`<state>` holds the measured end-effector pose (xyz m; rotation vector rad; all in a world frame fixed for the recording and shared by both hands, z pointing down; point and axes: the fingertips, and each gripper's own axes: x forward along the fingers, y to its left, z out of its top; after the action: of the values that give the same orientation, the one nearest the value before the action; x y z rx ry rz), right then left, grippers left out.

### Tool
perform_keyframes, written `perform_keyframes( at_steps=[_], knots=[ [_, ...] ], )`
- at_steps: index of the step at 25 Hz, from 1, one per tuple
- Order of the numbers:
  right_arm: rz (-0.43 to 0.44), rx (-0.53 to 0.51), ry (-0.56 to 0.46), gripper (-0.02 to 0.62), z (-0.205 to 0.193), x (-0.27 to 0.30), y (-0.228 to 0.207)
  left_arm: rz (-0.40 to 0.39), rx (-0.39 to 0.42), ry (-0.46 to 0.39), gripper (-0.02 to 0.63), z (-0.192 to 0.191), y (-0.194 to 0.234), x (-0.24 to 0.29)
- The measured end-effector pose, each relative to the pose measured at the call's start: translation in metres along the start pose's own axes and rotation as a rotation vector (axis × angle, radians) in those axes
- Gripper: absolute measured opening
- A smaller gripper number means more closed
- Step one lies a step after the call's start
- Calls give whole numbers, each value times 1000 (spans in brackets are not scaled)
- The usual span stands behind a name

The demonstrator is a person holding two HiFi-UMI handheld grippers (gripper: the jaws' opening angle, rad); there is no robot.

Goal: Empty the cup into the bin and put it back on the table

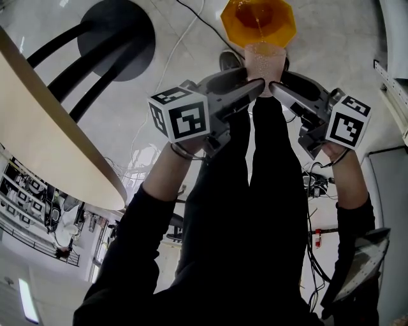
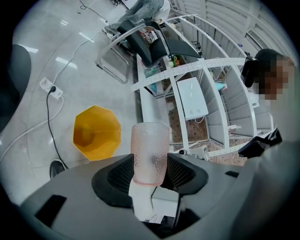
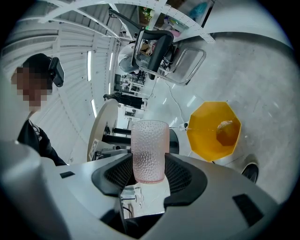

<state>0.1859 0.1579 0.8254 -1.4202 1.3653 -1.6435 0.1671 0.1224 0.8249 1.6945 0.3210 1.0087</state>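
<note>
Cup (image 1: 264, 60) pinched btwn L claw (image 2: 150, 165) & R claw (image 3: 149, 163), over bin (image 1: 258, 22).

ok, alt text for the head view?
The left hand-held gripper and right hand-held gripper both clamp one pink dimpled cup just short of an orange bin on the floor. A pale table edge curves at left.

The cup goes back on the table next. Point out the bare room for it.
The table top is bare in the part that shows, inward from its curved edge. The floor right of the bin is bare too. Crowded: at the bin's near rim, where the left tool and right tool both clamp the cup.
</note>
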Motion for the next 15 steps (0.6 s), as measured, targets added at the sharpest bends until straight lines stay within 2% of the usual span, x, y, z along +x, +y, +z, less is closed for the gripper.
perform_keyframes(
  at_steps=[15],
  knots=[
    [0,141,36,218,0,-2,13,15,-61,75,235,3,-10,-8]
  ],
)
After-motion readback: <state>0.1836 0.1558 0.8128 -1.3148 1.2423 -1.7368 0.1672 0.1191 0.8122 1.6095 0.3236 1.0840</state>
